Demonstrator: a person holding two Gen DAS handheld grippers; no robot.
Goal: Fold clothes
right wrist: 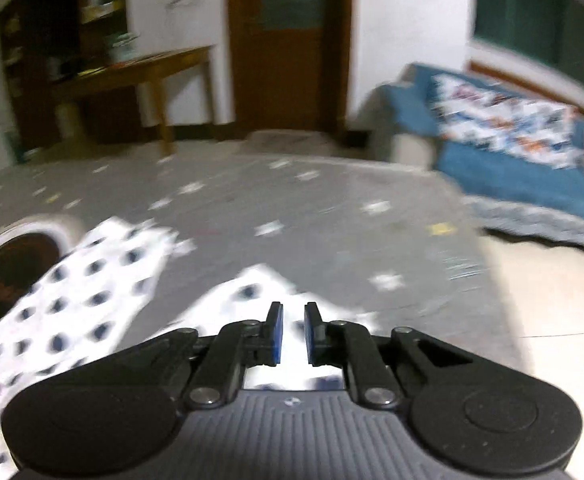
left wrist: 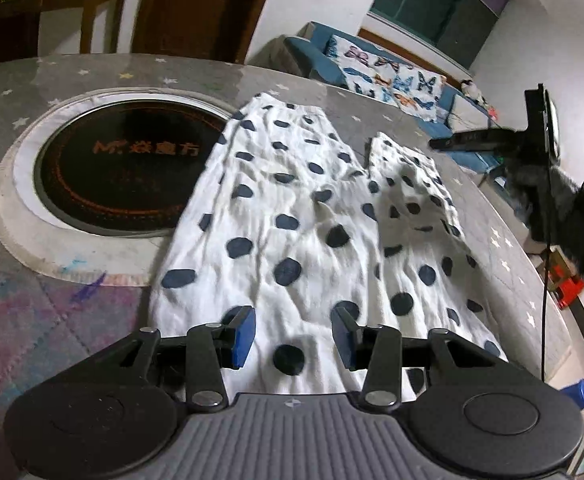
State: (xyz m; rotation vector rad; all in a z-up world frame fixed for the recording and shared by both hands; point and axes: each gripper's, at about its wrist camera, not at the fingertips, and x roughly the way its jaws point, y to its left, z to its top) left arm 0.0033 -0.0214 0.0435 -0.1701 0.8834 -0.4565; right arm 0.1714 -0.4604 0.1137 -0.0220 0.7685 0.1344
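Your left tongs (left wrist: 294, 338) hang released above the near end of the trousers (left wrist: 292, 216), blue pads (left wrist: 244, 336) spread wide with a dark dot of the cloth showing between them, and nothing is caught in the gap. The trousers are white with navy dots, spread flat and wrinkled on the grey star-printed desk (left wrist: 72, 312), their waist end toward you and the two legs running away toward the far edge; the left leg is the longer, the right one shorter and lying just beside it. Along its left side the cloth overlaps the rim of the round black hob (left wrist: 124, 168) set into the desk. Your right tongs (right wrist: 293, 330) appear in the left view as a dark shape (left wrist: 492, 140) past the right edge of the desk, apart from the cloth. In the right view, which is blurred, those tongs are released to a narrow gap, with the pads (right wrist: 277, 330) not meeting and holding nothing, poised over the end of the shorter leg (right wrist: 252, 292); whether they touch it you cannot tell. Beyond the far right corner stands a blue sofa (left wrist: 324, 56) with a butterfly throw (left wrist: 388, 72).
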